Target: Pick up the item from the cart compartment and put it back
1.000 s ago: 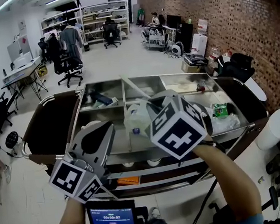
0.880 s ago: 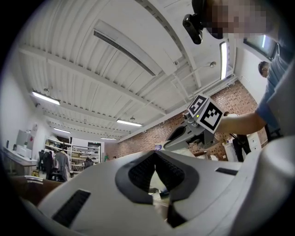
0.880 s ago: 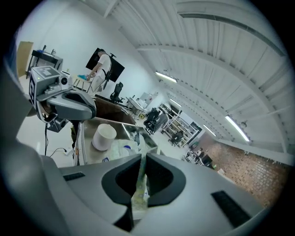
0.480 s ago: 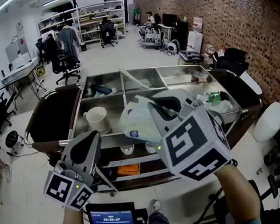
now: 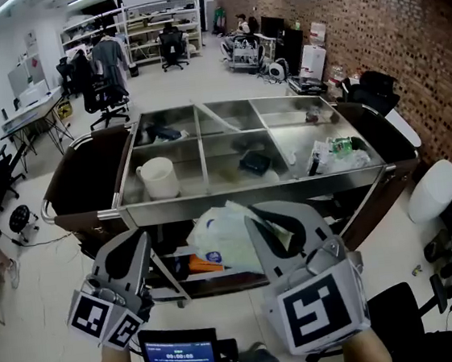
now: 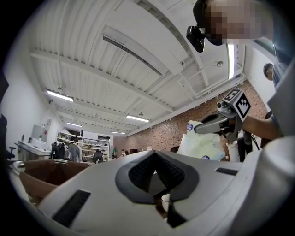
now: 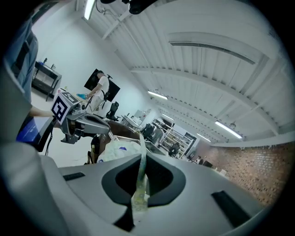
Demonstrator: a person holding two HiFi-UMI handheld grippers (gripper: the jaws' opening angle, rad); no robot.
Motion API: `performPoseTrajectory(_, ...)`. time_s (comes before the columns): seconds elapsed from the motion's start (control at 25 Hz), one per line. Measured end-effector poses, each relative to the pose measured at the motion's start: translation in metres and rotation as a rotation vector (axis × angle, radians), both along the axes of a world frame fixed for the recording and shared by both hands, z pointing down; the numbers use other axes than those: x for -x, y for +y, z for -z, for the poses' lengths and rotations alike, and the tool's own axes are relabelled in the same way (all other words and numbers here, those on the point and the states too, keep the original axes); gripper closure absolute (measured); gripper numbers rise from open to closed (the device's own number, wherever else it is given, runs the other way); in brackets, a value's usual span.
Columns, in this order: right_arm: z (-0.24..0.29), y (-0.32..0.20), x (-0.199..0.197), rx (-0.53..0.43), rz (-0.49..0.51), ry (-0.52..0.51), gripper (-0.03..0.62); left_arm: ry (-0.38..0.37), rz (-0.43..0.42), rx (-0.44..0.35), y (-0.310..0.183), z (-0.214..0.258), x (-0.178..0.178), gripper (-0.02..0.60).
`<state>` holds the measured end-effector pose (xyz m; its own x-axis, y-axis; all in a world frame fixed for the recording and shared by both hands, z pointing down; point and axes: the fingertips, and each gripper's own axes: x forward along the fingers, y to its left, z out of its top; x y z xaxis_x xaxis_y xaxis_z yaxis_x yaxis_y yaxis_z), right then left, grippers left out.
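My right gripper (image 5: 262, 216) is shut on a thin fold of a white plastic bag (image 5: 223, 237) and holds it in front of the steel cart (image 5: 252, 194), below the cart's front rim. In the right gripper view the bag's strip (image 7: 140, 180) is pinched between the jaws and the rest of it hangs beyond. The left gripper (image 5: 134, 242) hangs to the left of the bag, shut and empty. In the left gripper view the bag (image 6: 201, 145) hangs from the right gripper (image 6: 208, 127). The cart's near middle compartment holds a black item (image 5: 255, 162).
A white mug (image 5: 158, 178) stands in the near left compartment. Crumpled bags with green print (image 5: 336, 154) fill the near right one. An orange thing (image 5: 207, 263) lies on the lower shelf. A small screen (image 5: 181, 353) sits below the grippers. Office chairs and desks stand at left, a brick wall at right.
The right gripper has drawn the bag back from over the cart's compartments to in front of the cart and lower. The left gripper has dropped back too.
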<state>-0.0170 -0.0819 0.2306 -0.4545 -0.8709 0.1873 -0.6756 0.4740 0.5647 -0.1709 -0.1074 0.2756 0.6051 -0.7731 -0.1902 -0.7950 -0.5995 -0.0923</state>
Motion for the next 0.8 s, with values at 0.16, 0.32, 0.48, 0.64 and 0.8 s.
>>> performPoseTrajectory(0.16, -0.016, 0.019, 0.002, 0.016, 0.014, -0.085, 0.594, -0.01, 0.019, 0.015, 0.017, -0.003, 0.006, 0.568)
performPoseTrajectory(0.32, -0.035, 0.029, 0.0, 0.03, 0.01, -0.168, 0.594, -0.002, 0.032, 0.006, 0.028, -0.004, 0.01, 0.569)
performPoseTrajectory(0.48, -0.051, 0.031, -0.002, 0.051, 0.006, -0.217, 0.594, -0.008, 0.044, -0.002, 0.035, -0.003, 0.008, 0.569)
performPoseTrajectory(0.64, -0.059, 0.032, -0.002, 0.061, 0.013, -0.237, 0.594, -0.017, 0.047, 0.002, 0.038, -0.003, 0.008, 0.569)
performPoseTrajectory(0.8, -0.065, 0.031, 0.0, 0.069, 0.017, -0.244, 0.594, -0.03, 0.05, 0.005, 0.039, -0.004, 0.008, 0.569)
